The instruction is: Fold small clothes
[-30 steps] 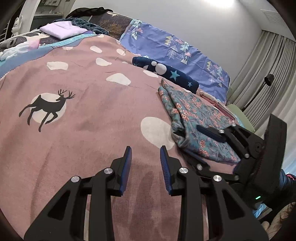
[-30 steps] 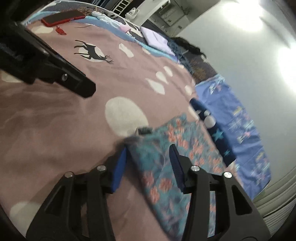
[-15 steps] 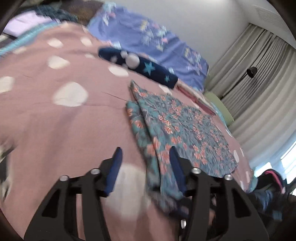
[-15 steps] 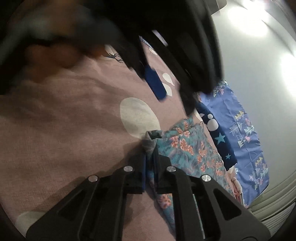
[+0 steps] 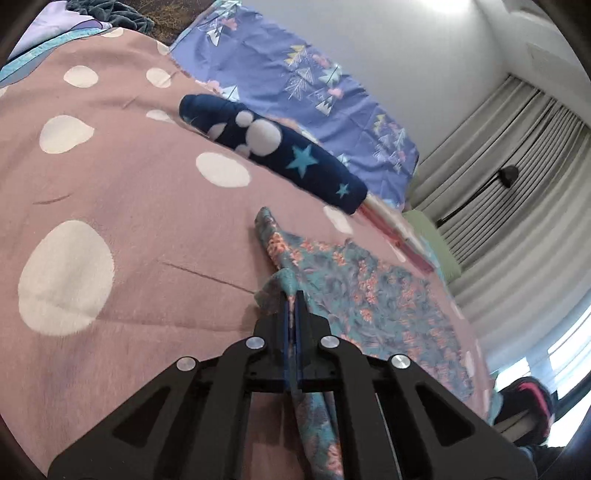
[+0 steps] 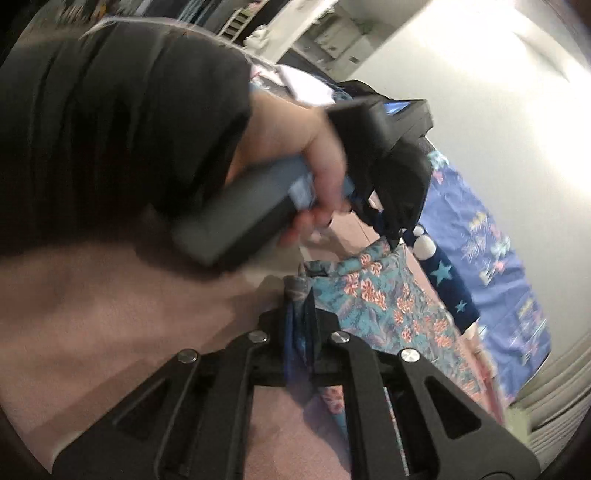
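Both jaws clamped on the floral garment edge at frame centre, left gripper, right gripper, likely ready to lift and fold it on the bed.

So the bed's got this dusty pink blanket with big white blobs all over it. Lying across it toward the far side is a navy rolled-up thing with white circles and teal stars, and right behind that sits a purple-blue pillow printed with little trees. Past the end of the navy roll there's a pale green cushion, partly blurred. Grey curtains hang along the right, with a black lamp in front of them. White shelving sits way back, too blurry to make out.
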Motion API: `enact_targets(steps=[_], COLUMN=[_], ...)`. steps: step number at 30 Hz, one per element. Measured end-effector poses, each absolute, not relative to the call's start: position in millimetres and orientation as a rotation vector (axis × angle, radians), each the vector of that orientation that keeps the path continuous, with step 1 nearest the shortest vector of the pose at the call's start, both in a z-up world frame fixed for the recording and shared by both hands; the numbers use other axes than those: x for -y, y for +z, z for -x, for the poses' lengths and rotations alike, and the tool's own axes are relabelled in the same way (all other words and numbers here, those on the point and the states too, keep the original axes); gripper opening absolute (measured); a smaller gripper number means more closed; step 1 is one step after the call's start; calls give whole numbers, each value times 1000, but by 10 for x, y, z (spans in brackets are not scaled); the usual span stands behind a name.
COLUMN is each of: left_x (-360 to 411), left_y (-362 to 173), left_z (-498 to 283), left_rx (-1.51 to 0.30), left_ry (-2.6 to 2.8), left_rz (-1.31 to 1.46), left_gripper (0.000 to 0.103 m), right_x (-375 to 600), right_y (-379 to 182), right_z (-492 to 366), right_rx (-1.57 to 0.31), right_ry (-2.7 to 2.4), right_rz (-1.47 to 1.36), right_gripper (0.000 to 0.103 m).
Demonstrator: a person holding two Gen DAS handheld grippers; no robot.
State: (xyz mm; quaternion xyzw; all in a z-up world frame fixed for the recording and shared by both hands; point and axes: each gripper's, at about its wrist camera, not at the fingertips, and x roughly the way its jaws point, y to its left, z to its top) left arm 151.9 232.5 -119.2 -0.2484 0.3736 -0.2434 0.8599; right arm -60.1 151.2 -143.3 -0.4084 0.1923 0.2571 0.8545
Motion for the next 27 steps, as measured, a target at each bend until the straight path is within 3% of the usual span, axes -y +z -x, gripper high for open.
enact_targets(steps=[2,6,8,10,11,13,15,18,27], left_x=[-2395,-2607,-2646,-2672,-2671,-2609,-2491,-2337,-2144], left_y=[-1414,-1452,-1446,-1420,-1393,-1344,-1314,-1314,-1325], left_z=[-1609,-1565,-1520,-1451,-1401,-1368,-1347,-1396,-1654], left_rx=[-856,-816,-817,-803,-796,-797,-817,-863,-876], left_ry=[-497,-495,-504,-561,-596,-624,-652,-630,-630], left_rz=[605,711,732,758,759,737,685,602,588], left_gripper=[2,4,17,39,43,57,63,64,55], right_x=[-1522,-1564,-1568,-1523,-1479,-1400,-1356,-1430,-1526], right_y=[-1505,-1590,-1594,-1530,-1475,-1386,-1353,-1467,-1512], right_z=[541,633,672,731,751,797,816,763,414], right_rx=[-457,-420,-405,-408,-416,-413,-427,-437,-462], right_ry=[555,528,526,567,580,580,559,500,398], right_rz=[863,937,951,921,896,856,848,915,880], right_gripper=[5,10,13,23,32,35,39,50,50])
